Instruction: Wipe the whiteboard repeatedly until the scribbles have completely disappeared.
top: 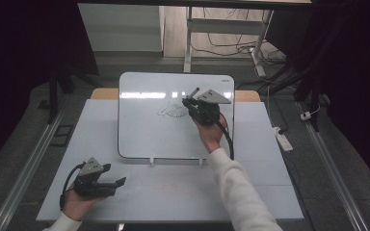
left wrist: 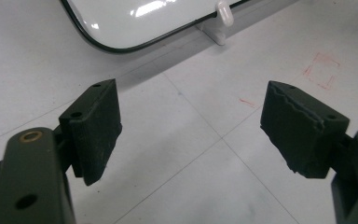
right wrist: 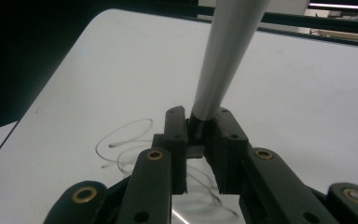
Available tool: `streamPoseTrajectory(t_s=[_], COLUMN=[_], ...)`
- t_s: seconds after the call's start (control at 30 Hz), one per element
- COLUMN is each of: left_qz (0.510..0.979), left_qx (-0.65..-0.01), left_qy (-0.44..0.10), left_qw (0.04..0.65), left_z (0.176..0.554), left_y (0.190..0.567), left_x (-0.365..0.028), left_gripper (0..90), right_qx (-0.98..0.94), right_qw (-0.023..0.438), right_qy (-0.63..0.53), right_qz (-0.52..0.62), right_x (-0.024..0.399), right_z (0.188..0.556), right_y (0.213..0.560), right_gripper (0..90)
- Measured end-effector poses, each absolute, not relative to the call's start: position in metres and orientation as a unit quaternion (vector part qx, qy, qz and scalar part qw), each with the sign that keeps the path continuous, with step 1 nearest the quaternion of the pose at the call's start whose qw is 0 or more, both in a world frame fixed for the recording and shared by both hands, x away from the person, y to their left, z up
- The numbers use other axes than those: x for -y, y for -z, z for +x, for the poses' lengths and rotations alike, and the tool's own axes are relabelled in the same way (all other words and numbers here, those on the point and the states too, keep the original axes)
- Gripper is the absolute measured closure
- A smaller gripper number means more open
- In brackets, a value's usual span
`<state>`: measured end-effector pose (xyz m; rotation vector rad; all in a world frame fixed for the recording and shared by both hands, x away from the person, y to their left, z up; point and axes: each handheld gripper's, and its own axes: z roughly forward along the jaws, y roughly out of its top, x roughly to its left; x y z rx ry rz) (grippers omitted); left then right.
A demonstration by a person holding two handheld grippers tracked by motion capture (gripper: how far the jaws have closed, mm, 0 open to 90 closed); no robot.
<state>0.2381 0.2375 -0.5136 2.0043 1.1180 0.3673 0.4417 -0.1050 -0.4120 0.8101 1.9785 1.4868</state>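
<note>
**Grey marker pinched over the whiteboard**

Grey and tapering, one marker is standing up out of the right gripper, whose jaws are pinching its lower end tightly; in the high view its dark tip is poking up past the gripper. One whiteboard is leaning at the back of the table, and one patch of looping scribble is showing on it just left of the right gripper. Two white clips are propping the board's lower edge. The left gripper is resting near the table's front left corner, well apart from the board, its jaws spread wide with nothing between them. Bare tabletop is lying open between that gripper and the board's rounded corner.
</note>
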Motion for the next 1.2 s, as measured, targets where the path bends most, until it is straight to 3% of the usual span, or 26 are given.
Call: streamPoseTrajectory(t_s=[0.43,0.63,0.77,0.9,1.0,1.07,1.2], left_qz=[0.793,0.791,0.790,0.789,0.788,0.788,0.789], left_qx=[-0.441,-0.444,-0.445,-0.445,-0.446,-0.446,-0.445], left_qy=[-0.147,-0.145,-0.145,-0.144,-0.144,-0.143,-0.142], left_qw=[0.395,0.395,0.397,0.399,0.399,0.399,0.400], left_z=[0.238,0.239,0.238,0.239,0.238,0.238,0.239], left_y=[0.515,0.516,0.516,0.515,0.515,0.515,0.515], left_x=[-0.237,-0.239,-0.239,-0.240,-0.241,-0.240,-0.239], left_gripper=[21.3,21.4,21.4,21.5,21.5,21.5,21.5], right_qx=[-0.744,-0.788,-0.756,-0.772,-0.785,-0.749,-0.777], right_qw=[0.268,0.238,0.279,0.239,0.260,0.274,0.246], right_qy=[-0.544,-0.522,-0.530,-0.531,-0.515,-0.537,-0.528], right_qz=[0.281,0.225,0.263,0.255,0.224,0.276,0.239], right_x=[0.066,0.041,0.054,0.046,0.042,0.057,0.043], right_z=[0.459,0.449,0.458,0.451,0.444,0.452,0.442], right_y=[0.416,0.427,0.416,0.427,0.429,0.422,0.435], right_gripper=[77.5,77.5,77.6,77.6,77.6,77.6,77.6])
